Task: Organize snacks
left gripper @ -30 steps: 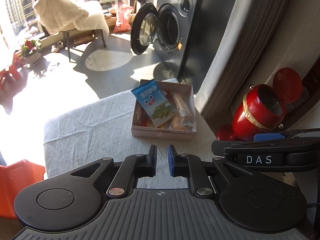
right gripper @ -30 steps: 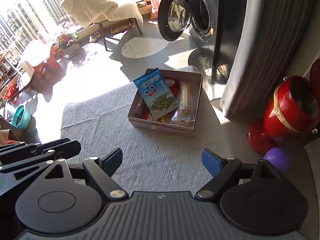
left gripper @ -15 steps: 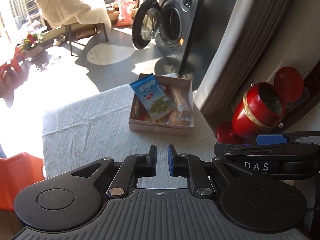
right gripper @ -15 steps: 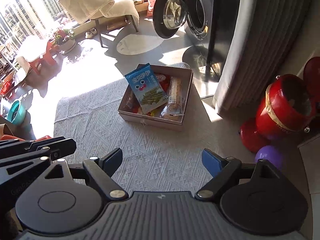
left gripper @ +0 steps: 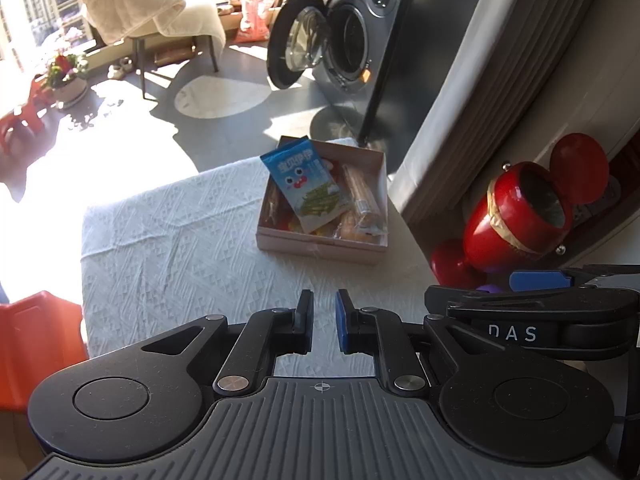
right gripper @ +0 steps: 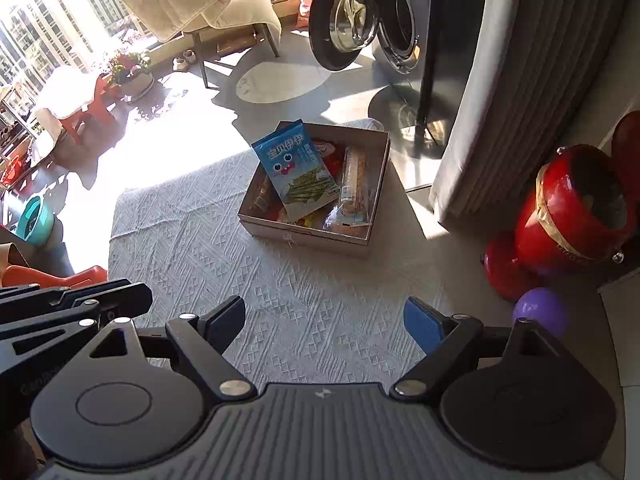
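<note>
well, your snacks sit in the cardboard box (right gripper: 312, 236) at the far end of the table (right gripper: 280, 300), on the white patterned cloth (left gripper: 168, 256), and both claws hang well back from it with nothing in them. the left claw (left gripper: 323, 322) has its fingers drawn in to a narrow gap, not quite touching; the right claw (right gripper: 324, 322) is spread wide. the blue snack bag (right gripper: 298, 170) lies tilted on top of the pile, its upper corner poking above the box's far rim, and a long clear-wrapped biscuit pack (right gripper: 354, 178) lies along the right wall. other packets show beneath, too covered to name.

judging from this, the sorting looks close to finished, and the bag is the one thing worth squaring. if you tidy it, use the wide right claw: come in over the near wall, take the bag by its free lower edge, and lay it flat rather than pushing it, since the thin film will likely crumple or slide. keep your wrist clear of the red drum (right gripper: 576, 216) and purple ball (right gripper: 540, 312) on the right, and open the left claw before you ask it to hold anything.
</note>
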A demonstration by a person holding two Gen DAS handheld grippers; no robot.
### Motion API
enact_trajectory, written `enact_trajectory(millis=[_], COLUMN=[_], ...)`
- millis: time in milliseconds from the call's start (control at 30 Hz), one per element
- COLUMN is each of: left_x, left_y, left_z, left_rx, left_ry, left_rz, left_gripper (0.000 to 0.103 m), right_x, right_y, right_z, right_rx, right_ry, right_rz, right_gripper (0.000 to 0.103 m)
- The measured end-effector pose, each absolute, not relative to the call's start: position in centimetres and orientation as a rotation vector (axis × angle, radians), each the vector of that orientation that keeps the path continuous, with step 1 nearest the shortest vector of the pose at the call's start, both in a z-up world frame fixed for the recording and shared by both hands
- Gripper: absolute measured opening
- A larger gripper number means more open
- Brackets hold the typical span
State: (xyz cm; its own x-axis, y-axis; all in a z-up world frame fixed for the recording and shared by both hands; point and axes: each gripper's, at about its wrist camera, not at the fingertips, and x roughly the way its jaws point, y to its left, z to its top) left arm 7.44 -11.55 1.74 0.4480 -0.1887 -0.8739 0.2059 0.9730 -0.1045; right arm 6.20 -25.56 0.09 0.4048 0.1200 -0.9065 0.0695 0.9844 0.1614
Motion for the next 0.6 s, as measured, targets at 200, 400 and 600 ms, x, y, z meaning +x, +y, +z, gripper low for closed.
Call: enact_trajectory(millis=[200,400,600], left_x=[7.29,7.13,7.05], left_y=[-12.04,-12.22,-11.95], left_z=[1.38,1.43,1.57], left_rx=[0.026,0.024,0.014], left_ry=[1.088,1.088,1.085], left_rz=[-0.252,-0.245,-0.237], left_gripper=[0.015,0.015,0.015], right_x=[5.84,5.65,5.74], right_y=[-25.53,-25.58,-25.49], right_z=[-0.02,0.07,0.24], right_rx=[0.186,0.188,0.184], right_ry=[1.163,1.166,1.162], right_rz=[0.035,0.033,0.042], right_gripper=[0.087,0.087,0.087])
